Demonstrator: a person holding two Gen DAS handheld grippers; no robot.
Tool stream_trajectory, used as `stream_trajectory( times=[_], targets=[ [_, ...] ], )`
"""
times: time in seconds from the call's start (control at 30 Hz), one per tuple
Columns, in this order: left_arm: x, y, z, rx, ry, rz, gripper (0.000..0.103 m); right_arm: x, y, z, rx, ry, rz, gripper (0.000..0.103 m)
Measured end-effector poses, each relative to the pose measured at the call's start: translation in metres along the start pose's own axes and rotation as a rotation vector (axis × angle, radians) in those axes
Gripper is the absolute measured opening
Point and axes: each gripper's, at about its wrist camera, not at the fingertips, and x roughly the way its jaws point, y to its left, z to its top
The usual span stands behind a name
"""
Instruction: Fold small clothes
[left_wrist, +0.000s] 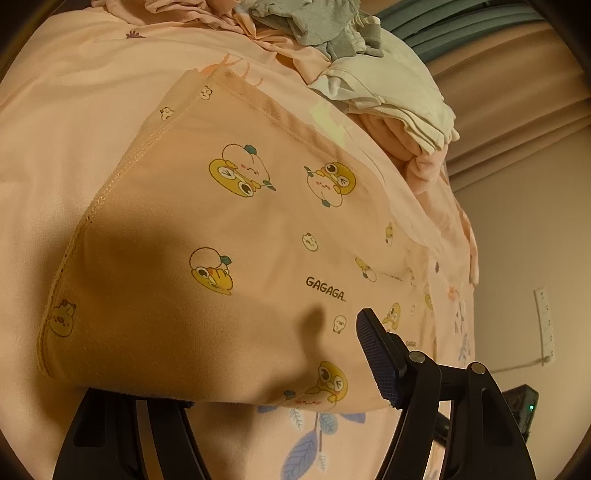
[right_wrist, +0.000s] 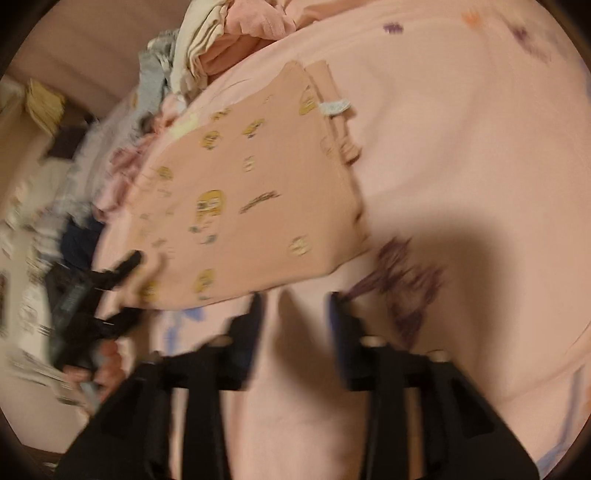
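Observation:
A folded peach garment (left_wrist: 229, 229) printed with yellow cartoon faces lies flat on the pink bedsheet (left_wrist: 55, 147). My left gripper (left_wrist: 266, 369) is at its near edge. The right finger (left_wrist: 380, 362) stands bare over the cloth, and the garment's edge drapes over the left finger and hides it. In the right wrist view, which is blurred, the same garment (right_wrist: 251, 199) lies ahead and the left gripper (right_wrist: 133, 288) straddles its left corner with its jaws wide apart. My right gripper (right_wrist: 295, 310) is open just short of the garment's near edge, with only sheet between its fingers.
A pile of grey, white and pink clothes (left_wrist: 388, 92) sits at the far end of the bed, also seen as the pile (right_wrist: 207, 44). Curtains (left_wrist: 517, 92) and a wall with a power strip (left_wrist: 545, 325) lie to the right. A hand (right_wrist: 107, 373) holds the left gripper.

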Motion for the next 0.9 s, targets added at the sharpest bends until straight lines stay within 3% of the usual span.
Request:
stream_trajectory(
  times=[0.03,0.2,0.5,0.6,0.7,0.77,0.83,0.9],
  targets=[
    [0.0,0.0,0.0,-0.003,-0.001,-0.004,0.071,0.004,-0.003,-0.002,0.058,0.02,0.063,0.066],
    [-0.001,0.008,0.003,-0.065,0.002,-0.042,0.071,0.027,-0.009,0.0,0.25,-0.039,0.22,0.066],
    [0.004,0.022,0.016,-0.226,-0.004,-0.144,0.07,0.042,-0.017,0.021,0.463,-0.152,0.37,0.066],
    [0.011,0.022,0.022,-0.247,-0.004,-0.107,0.049,0.044,-0.018,0.028,0.493,-0.175,0.39,0.061],
    [0.016,0.033,0.025,-0.33,-0.016,-0.11,0.029,0.051,-0.018,0.033,0.492,-0.198,0.369,0.041],
    [0.02,0.04,0.027,-0.373,-0.021,-0.123,0.023,0.06,-0.02,0.037,0.49,-0.202,0.344,0.013],
    [0.021,0.038,0.026,-0.35,-0.032,-0.109,0.016,0.069,-0.025,0.036,0.484,-0.2,0.33,0.004],
    [0.018,0.027,0.025,-0.294,-0.055,-0.06,0.013,0.071,-0.029,0.037,0.486,-0.207,0.36,0.006]
  ],
)
